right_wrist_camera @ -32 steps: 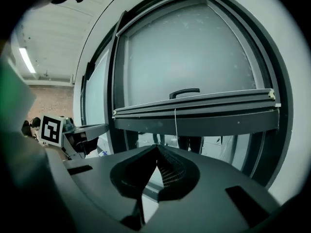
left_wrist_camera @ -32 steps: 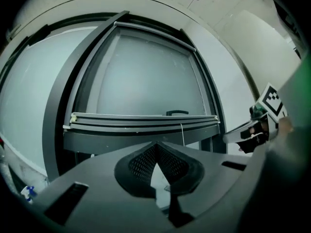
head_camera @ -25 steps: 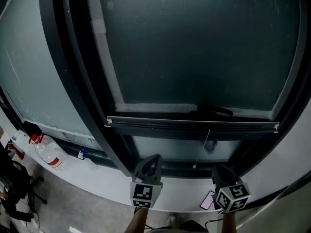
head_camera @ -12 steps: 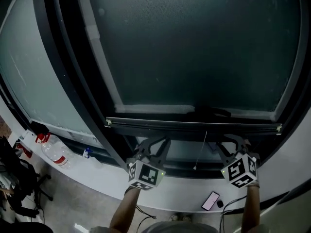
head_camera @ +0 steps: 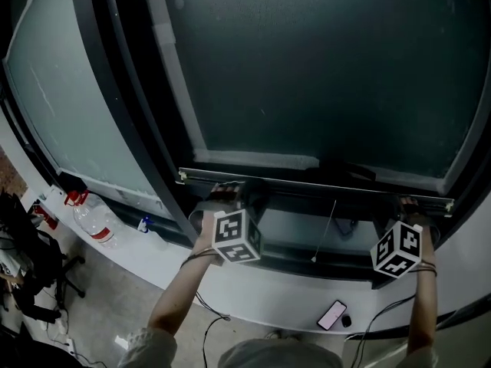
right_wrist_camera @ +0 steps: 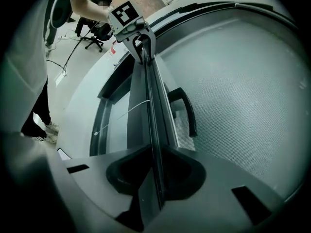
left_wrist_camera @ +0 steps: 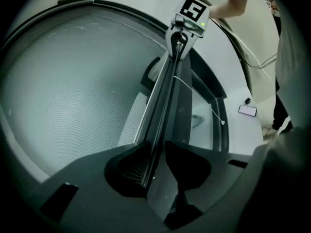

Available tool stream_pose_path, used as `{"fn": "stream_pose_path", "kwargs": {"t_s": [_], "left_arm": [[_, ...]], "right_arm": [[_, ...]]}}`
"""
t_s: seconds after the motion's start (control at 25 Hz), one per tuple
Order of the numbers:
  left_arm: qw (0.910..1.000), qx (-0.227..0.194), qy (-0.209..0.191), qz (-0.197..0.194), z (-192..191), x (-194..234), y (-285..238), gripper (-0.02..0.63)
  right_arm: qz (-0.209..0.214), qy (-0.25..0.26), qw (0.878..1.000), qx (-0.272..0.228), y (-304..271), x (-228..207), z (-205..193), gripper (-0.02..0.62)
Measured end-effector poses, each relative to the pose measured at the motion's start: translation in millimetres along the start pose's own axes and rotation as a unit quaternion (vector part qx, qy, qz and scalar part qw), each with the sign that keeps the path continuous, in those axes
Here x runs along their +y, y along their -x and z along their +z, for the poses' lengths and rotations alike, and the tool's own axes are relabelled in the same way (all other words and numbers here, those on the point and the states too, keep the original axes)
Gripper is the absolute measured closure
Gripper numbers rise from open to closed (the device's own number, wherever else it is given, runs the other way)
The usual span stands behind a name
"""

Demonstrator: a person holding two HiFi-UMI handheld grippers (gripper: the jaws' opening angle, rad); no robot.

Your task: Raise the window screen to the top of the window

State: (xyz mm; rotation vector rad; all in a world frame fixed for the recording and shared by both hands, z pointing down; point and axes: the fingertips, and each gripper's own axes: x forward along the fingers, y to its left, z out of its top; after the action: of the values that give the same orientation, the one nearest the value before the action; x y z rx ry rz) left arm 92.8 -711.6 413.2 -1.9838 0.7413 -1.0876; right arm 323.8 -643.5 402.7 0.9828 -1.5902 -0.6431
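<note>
While both grippers meet the bottom rail (head_camera: 322, 184) of the window screen (head_camera: 322, 67), which lies low across the middle of the head view, a good lift would raise both ends evenly and keep the rail level. Left gripper (left_wrist_camera: 154, 152): jaws just opened, apart astride the rail. Right gripper (right_wrist_camera: 156, 154): jaws clamped on it. Legible writing: none. The marker cubes (head_camera: 236, 236) show only square patterns, and the bottle (head_camera: 90, 222) label, lower left, is unreadable.
</note>
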Motion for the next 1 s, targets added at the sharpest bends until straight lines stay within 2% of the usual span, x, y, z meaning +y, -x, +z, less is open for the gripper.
{"fn": "stream_pose_path", "kwargs": {"t_s": [0.2,0.32,0.44,0.68,0.84,0.92,1.0], "left_arm": [[0.9989,0.026,-0.001,-0.039,-17,-3,-3,0.491],[0.9990,0.037,-0.012,-0.024,-23,3,1,0.495],[0.9984,0.035,-0.043,-0.012,-19,9,3,0.540],[0.9907,0.046,-0.106,-0.071,-21,6,0,0.564],[0.9772,0.088,-0.158,-0.111,-20,2,-2,0.574],[0.9747,0.112,-0.151,-0.121,-20,2,-3,0.574],[0.9765,0.129,-0.126,-0.118,-20,2,-4,0.577]], "right_arm": [[0.014,0.011,1.000,0.010,-1,-1,-5,0.555],[0.025,0.014,1.000,0.011,-2,-1,-4,0.561],[0.031,0.009,0.999,0.009,-2,-1,-4,0.563],[0.032,0.013,0.999,0.014,-2,-1,-3,0.563],[0.042,0.036,0.998,0.031,-4,0,-2,0.565],[0.052,0.043,0.997,0.040,-5,0,-1,0.565],[0.063,0.037,0.996,0.052,-5,1,0,0.566]]}}
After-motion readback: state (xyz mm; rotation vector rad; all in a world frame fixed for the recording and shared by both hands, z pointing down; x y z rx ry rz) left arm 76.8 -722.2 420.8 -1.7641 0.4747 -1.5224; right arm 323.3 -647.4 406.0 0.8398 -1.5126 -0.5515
